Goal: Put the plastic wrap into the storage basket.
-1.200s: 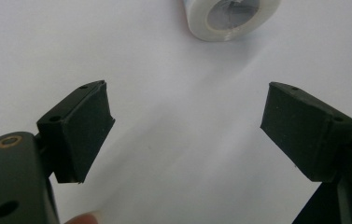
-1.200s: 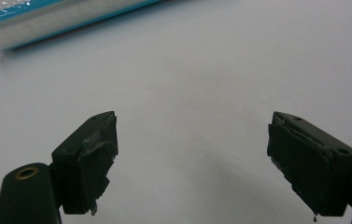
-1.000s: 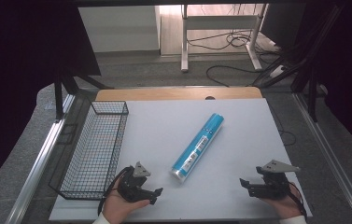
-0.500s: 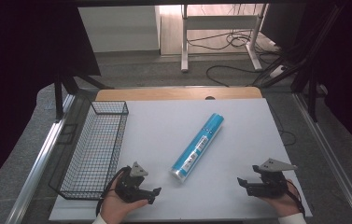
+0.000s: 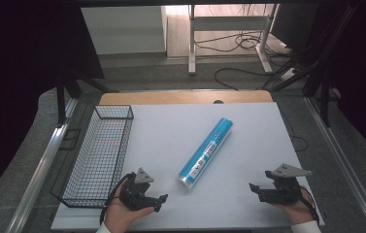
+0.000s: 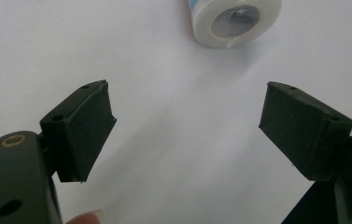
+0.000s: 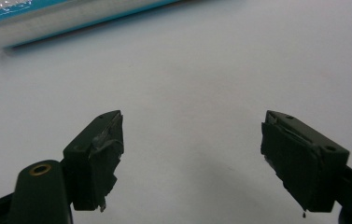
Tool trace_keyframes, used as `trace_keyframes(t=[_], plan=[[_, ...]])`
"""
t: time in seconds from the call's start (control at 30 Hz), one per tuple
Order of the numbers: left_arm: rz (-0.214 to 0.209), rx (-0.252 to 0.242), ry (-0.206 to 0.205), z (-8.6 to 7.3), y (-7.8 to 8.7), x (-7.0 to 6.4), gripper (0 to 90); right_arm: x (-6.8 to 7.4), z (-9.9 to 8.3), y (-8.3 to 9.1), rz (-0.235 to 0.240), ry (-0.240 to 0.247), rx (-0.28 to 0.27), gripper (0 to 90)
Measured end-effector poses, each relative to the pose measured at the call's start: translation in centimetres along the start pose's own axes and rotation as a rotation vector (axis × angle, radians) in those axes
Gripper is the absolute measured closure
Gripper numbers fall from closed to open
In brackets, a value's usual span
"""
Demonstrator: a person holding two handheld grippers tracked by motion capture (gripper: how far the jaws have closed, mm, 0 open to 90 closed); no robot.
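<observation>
Blue tube lies on its side in the middle of the white table in the high view, slanting from its capped end near the front up and away to the right. Left of it, along the table's left edge, stands a black wire basket. The left gripper sits low at the front, just left of the tube's near end and not touching it; the right gripper rests well apart from the tube at the front right, pointing left. Each is held in a hand.

From the left gripper view, the two black pads stand wide apart with bare white table between them, holding nothing. The tube's round, clear-capped end shows at the top, beyond the pads.

From the right gripper view, the pads are likewise spread wide and empty over the table. The tube runs lengthwise across the top left, well clear of the pads.
</observation>
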State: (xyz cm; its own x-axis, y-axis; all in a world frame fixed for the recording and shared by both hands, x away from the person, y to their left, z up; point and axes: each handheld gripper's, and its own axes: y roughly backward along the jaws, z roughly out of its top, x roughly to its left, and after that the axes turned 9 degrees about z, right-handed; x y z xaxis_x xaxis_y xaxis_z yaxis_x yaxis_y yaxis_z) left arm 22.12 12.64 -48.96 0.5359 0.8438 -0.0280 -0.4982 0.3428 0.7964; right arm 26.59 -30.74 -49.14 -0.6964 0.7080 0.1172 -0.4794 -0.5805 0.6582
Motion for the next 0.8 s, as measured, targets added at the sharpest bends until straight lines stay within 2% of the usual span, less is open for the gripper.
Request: trace_keyframes(t=[0.17, 0.33, 0.6, 0.73, 0.8], plan=[[-0.012, -0.030, -0.009, 1.2, 0.9, -0.6, 17.2, 0.1, 0.2, 0.7, -0.014, 0.004, -0.017, 21.9], [-0.004, -0.048, -0.022, 2.4, 1.8, -1.0, 17.4, -0.1, -0.1, 0.8, -0.015, -0.003, -0.007, 22.4], [-0.020, -0.056, -0.031, 4.7, 2.1, -0.4, 17.4, -0.4, -0.2, 0.6, 0.003, -0.001, -0.003, 23.4], [-0.058, -0.059, -0.022, 6.1, 1.9, -0.1, 17.5, -0.2, -0.2, 0.3, 0.010, 0.004, 0.008, 23.4], [-0.061, -0.060, -0.020, 6.4, 1.8, -0.1, 17.6, -0.1, -0.2, 0.3, 0.009, 0.008, 0.010, 23.4]])
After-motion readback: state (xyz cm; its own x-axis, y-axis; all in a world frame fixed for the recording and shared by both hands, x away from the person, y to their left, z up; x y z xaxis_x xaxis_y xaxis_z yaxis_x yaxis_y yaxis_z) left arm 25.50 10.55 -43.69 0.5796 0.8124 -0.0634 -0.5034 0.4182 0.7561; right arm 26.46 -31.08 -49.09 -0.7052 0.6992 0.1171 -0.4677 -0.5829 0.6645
